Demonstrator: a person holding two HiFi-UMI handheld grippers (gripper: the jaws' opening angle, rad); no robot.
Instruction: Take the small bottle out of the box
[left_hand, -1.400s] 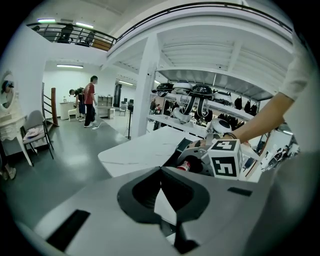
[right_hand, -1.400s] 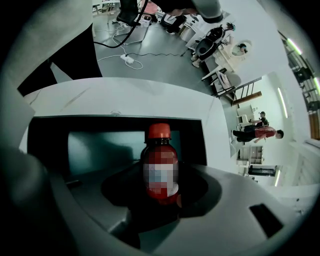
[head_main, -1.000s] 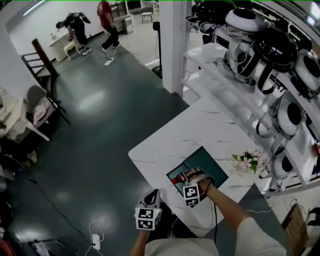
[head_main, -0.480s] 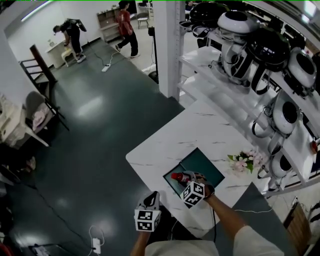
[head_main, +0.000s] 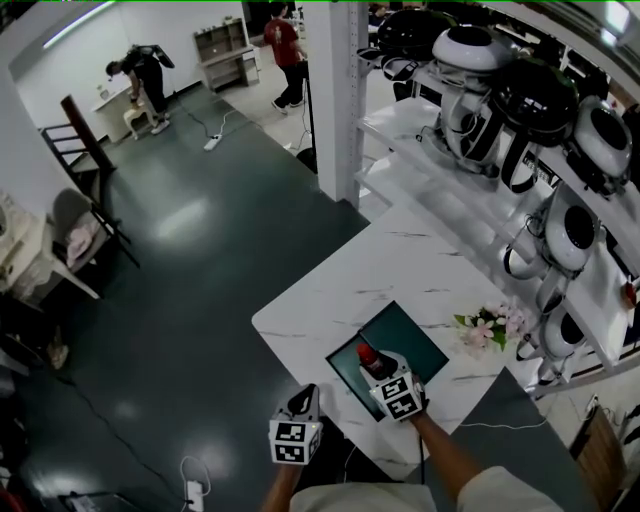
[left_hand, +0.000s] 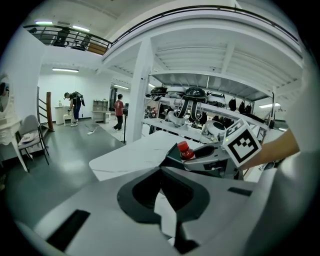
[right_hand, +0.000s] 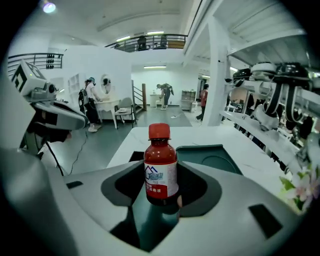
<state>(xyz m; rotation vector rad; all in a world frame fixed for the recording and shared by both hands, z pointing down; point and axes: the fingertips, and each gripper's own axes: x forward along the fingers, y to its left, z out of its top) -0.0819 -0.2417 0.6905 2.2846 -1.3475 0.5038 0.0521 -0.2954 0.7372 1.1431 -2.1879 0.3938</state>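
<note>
My right gripper (head_main: 374, 368) is shut on the small bottle (head_main: 368, 358), which has a red cap, dark red contents and a white label. In the right gripper view the bottle (right_hand: 161, 165) stands upright between the jaws, over the dark green box (right_hand: 210, 155). The box (head_main: 415, 340) lies open on the white marble table (head_main: 400, 260). My left gripper (head_main: 305, 395) hangs off the table's near edge, shut and holding nothing. The left gripper view shows the bottle (left_hand: 185, 150) in the right gripper, just above the box's corner (left_hand: 172, 157).
A bunch of pink flowers (head_main: 487, 325) lies right of the box. White shelves with round black-and-white machines (head_main: 520, 90) run along the table's far right. A white pillar (head_main: 340, 90) stands beyond the table. Chairs (head_main: 90, 150) and two people (head_main: 145, 70) are far off.
The bottle lay on its side in the box with the right gripper around it; now it is upright and lifted in that gripper. The left gripper has stayed put.
</note>
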